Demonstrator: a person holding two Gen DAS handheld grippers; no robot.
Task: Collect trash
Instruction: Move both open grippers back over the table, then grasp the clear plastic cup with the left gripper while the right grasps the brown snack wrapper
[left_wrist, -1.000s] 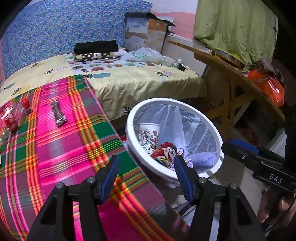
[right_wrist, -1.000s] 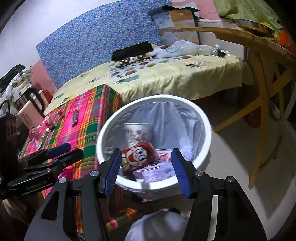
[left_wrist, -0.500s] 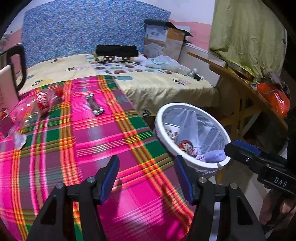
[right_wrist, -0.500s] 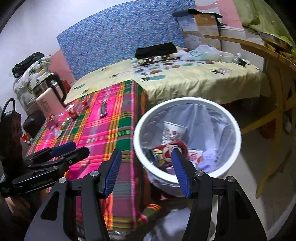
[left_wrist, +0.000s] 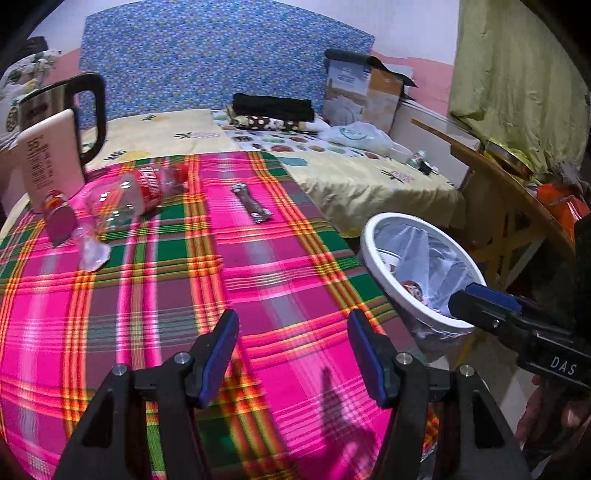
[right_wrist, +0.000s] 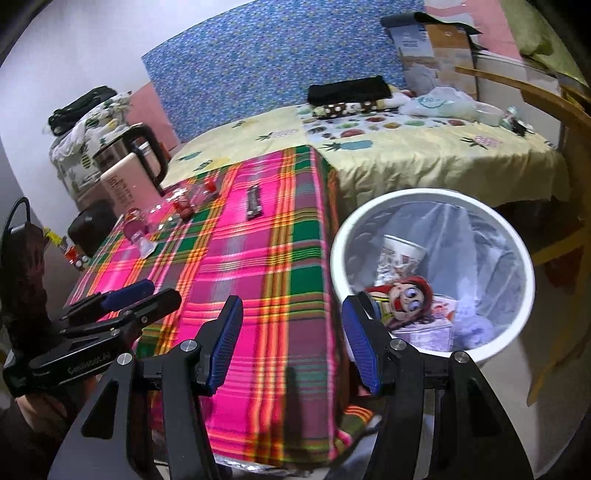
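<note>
A white trash bin (left_wrist: 373, 236) (right_wrist: 340, 243) lined with a clear bag stands to the right of the plaid-covered table (left_wrist: 155, 295) (right_wrist: 258, 266); it holds a paper cup (right_wrist: 400, 254) and a cartoon-face packet (right_wrist: 406, 295). On the table's far part lie a crushed clear bottle with a red label (left_wrist: 136, 192) (right_wrist: 181, 203) and a dark snack wrapper (left_wrist: 253, 203) (right_wrist: 254, 201). My left gripper (left_wrist: 290, 350) is open and empty above the table's near part. My right gripper (right_wrist: 291, 339) is open and empty over the table's right edge, next to the bin.
A kettle (left_wrist: 59, 110) and a pink box (left_wrist: 48, 158) stand at the table's far left. A bed (left_wrist: 351, 170) with folded clothes lies behind. A wooden table (left_wrist: 517, 192) stands right of the bin.
Both grippers have swung left, away from the bin and toward the table. The bottle, kettle and box have come into view. Both stay open and empty.
</note>
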